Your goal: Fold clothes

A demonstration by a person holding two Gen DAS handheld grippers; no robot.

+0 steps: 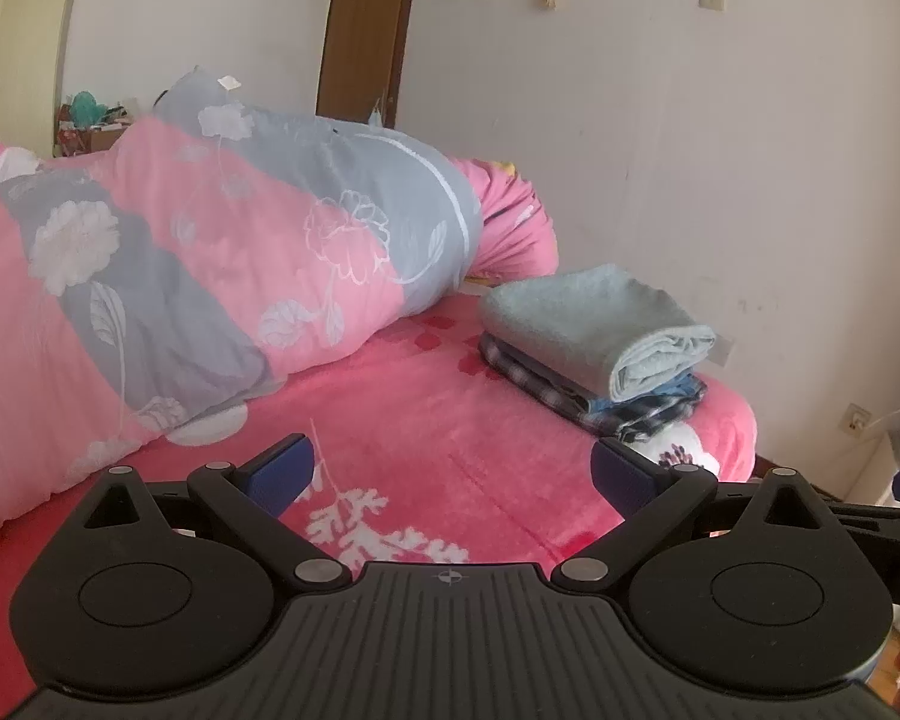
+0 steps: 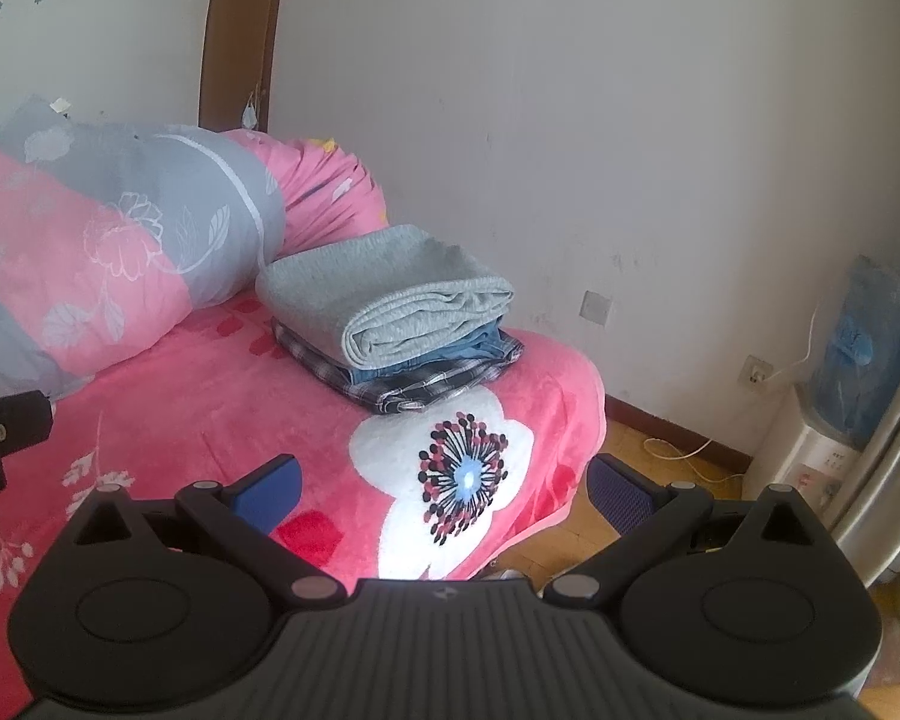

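Note:
A stack of folded clothes lies on the pink bed near its far right corner: a light grey-blue folded garment on top, blue denim under it, and a dark plaid garment at the bottom. My left gripper is open and empty, low over the pink blanket, well short of the stack. My right gripper is open and empty over the bed's right edge, above a white flower print. Part of the left gripper shows at the left edge of the right wrist view.
A rolled pink and grey floral quilt lies along the back of the bed. The white wall is right behind the stack. A water dispenser, wall socket and cable stand on the floor at right.

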